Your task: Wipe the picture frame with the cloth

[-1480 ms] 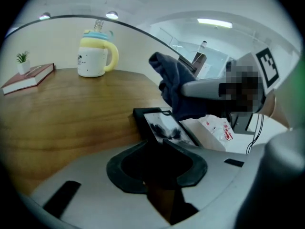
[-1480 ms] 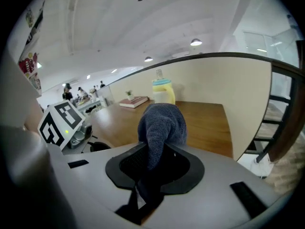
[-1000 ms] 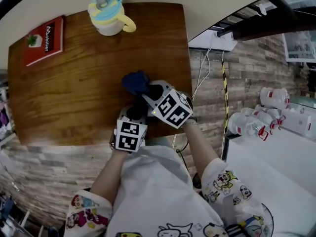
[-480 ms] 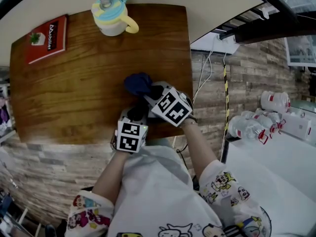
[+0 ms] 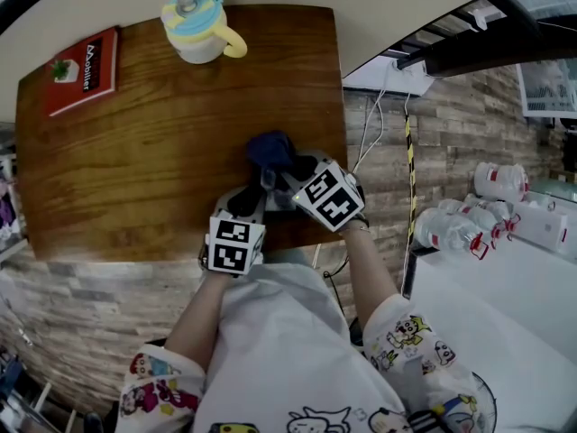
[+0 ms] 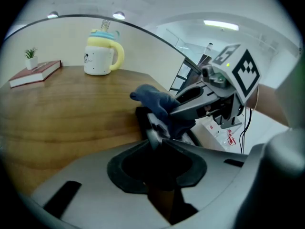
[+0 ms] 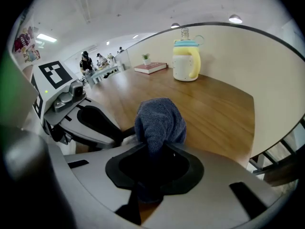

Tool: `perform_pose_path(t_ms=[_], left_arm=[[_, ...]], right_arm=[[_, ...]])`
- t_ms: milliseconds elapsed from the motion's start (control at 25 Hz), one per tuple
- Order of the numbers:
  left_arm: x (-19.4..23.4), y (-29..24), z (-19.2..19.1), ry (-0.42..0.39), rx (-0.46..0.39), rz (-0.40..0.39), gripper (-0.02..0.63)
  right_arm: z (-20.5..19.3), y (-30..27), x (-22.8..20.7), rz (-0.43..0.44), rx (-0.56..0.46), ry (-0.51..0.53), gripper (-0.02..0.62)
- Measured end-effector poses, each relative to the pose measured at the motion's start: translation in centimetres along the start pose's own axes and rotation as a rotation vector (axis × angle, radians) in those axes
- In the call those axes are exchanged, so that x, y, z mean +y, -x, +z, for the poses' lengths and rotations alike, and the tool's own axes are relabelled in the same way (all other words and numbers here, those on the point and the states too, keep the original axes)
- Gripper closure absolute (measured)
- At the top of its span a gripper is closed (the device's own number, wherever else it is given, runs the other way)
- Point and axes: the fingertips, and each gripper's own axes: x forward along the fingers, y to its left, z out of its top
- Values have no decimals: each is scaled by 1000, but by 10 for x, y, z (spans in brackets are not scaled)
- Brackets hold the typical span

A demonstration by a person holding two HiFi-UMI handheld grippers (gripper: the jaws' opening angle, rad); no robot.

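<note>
A small picture frame (image 6: 151, 128) with a dark border stands on edge at the near side of the wooden table (image 5: 135, 152). My left gripper (image 6: 155, 146) is shut on its near end. A dark blue cloth (image 7: 159, 120) is bunched in my right gripper (image 7: 152, 149), which is shut on it. In the left gripper view the cloth (image 6: 159, 104) lies over the frame's far part, with the right gripper's jaws coming in from the right. From the head view the cloth (image 5: 270, 149) sits just beyond both grippers; most of the frame is hidden beneath it.
A white and yellow lidded cup (image 5: 198, 27) stands at the table's far edge. A red book (image 5: 83, 70) lies at the far left corner. The table's right edge (image 5: 343, 106) drops off to a brick-patterned floor with cables.
My right gripper has slid to the right with the cloth across the frame. The left gripper has held still on the frame.
</note>
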Motion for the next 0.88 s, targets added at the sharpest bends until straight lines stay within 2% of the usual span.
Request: perform_pose_path(t_ms=[280, 440, 680, 880], left_arm=[[0, -1, -1, 4, 4, -3, 525], [0, -3, -3, 5, 4, -2, 525], [-1, -1, -1, 5, 4, -1, 525], [-1, -2, 0, 4, 4, -2, 525]], right_arm=[[-17, 22, -14, -72, 12, -56, 525], [-26, 30, -22, -87, -39, -164, 525], [-41, 42, -34, -141, -35, -247, 525], [-51, 56, -42, -206, -33, -264, 525]])
